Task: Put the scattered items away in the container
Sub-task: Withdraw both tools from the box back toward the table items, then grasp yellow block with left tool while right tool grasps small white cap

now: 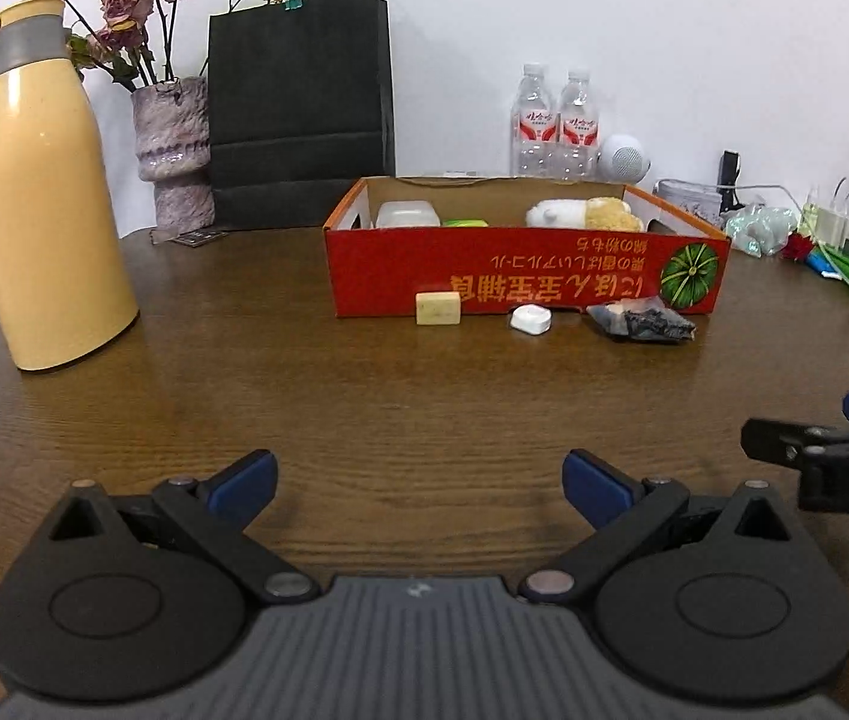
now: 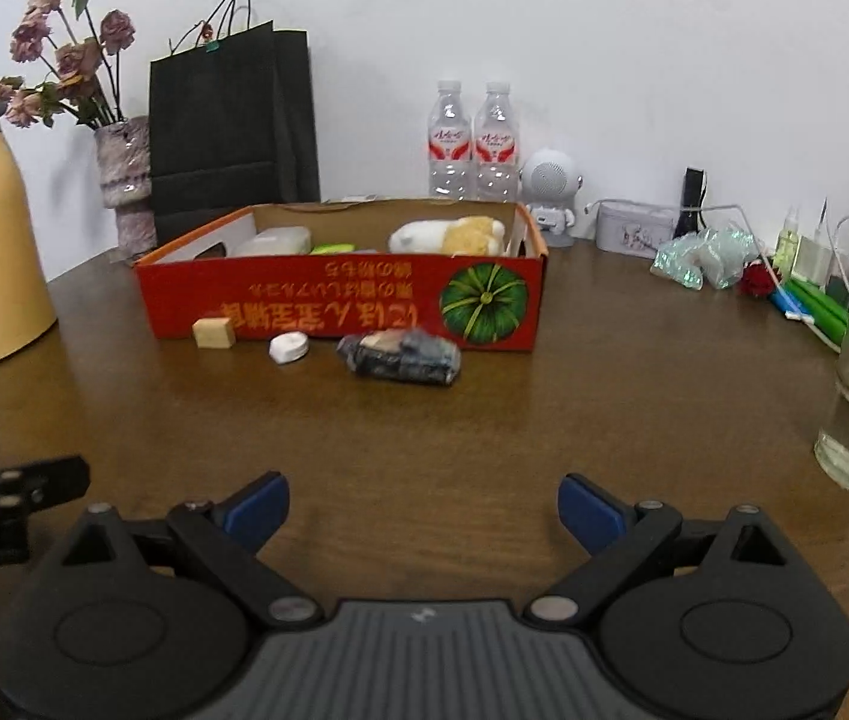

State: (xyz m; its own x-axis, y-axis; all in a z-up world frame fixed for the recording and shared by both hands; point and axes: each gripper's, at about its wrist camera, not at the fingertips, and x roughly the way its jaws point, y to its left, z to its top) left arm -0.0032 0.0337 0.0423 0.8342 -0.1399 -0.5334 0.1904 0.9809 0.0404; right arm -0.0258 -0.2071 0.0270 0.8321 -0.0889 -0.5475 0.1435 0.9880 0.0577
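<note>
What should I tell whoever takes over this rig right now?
Left gripper: open, empty, hovering over the table short of the box.
Right gripper: open, empty, alongside it.
Red cardboard box: already holds a white container, something green and a plush toy.
Left to do: three items on the table in front of the box: beige block, small white case, dark wrapped packet. None gripped yet.
</note>
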